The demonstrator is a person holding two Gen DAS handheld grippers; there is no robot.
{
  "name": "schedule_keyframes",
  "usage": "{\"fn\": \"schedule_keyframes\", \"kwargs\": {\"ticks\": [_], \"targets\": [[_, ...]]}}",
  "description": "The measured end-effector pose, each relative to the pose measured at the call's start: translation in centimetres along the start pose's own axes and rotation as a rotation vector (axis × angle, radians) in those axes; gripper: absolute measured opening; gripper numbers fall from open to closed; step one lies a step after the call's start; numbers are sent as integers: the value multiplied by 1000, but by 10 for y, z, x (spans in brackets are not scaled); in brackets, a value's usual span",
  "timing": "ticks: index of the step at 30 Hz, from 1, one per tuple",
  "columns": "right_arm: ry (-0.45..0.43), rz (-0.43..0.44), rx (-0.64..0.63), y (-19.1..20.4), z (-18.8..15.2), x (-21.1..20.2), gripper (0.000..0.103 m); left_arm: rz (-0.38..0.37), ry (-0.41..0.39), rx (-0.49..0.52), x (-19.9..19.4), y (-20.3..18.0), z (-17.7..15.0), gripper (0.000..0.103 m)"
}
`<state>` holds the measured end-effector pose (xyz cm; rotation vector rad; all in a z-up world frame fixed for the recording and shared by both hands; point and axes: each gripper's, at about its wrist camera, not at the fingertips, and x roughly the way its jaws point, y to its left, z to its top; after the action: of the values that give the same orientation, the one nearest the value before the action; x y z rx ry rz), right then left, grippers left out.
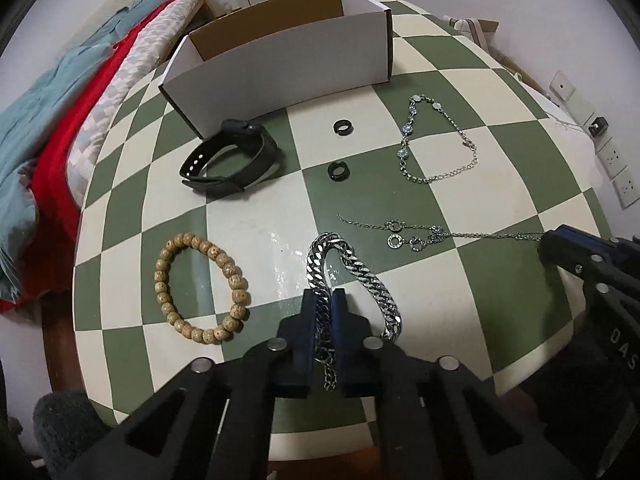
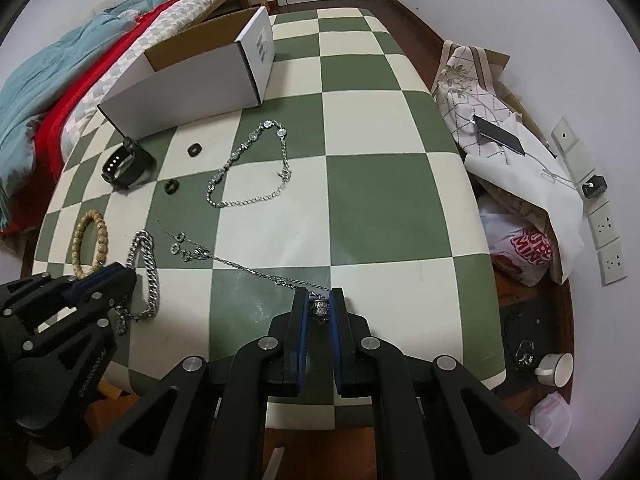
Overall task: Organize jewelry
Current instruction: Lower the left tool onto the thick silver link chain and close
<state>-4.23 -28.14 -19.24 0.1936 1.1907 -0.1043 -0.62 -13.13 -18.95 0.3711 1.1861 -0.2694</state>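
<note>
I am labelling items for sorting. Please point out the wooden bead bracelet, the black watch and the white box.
wooden bead bracelet (image 1: 238,280), left wrist view, right-side beads.
black watch (image 1: 244,127), left wrist view, its case.
white box (image 1: 280,68), left wrist view, front wall.

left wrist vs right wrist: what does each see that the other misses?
Left wrist only: the left tool closed on the thick silver chain.

Right wrist only: the right tool closed on the thin necklace, plus a phone and mug off the table.

Both: white box, black watch, bead bracelet, two black rings.
</note>
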Motion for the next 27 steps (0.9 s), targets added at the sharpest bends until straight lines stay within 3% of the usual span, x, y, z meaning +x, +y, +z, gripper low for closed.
{"fn": "schedule_keyframes", "kwargs": {"ticks": [4, 14, 20, 22, 24, 25, 26, 27], "targets": [[-24, 30, 16, 0, 7, -14, 10, -49, -2, -53, -8, 14, 5, 0], [-97, 126, 15, 15, 39, -62, 10, -134, -99, -153, -58, 59, 32, 0], [-144, 161, 4, 28, 58, -88, 10, -195, -131, -152, -72, 73, 39, 1], [-154, 153, 1, 30, 60, -92, 10, -217, -99, -128, -61, 67, 33, 7], [-152, 142, 5, 31, 59, -90, 10, -218, -30, -121, -43, 58, 22, 22], [-147, 137, 8, 29, 57, -89, 10, -230, -3, -114, -33, 53, 16, 40], [-138, 134, 14, 27, 55, -87, 10, -226, 6, -105, -25, 48, 10, 49], [-128, 126, 19, 25, 52, -84, 10, -222, 5, -96, -21, 44, 6, 49]]}}
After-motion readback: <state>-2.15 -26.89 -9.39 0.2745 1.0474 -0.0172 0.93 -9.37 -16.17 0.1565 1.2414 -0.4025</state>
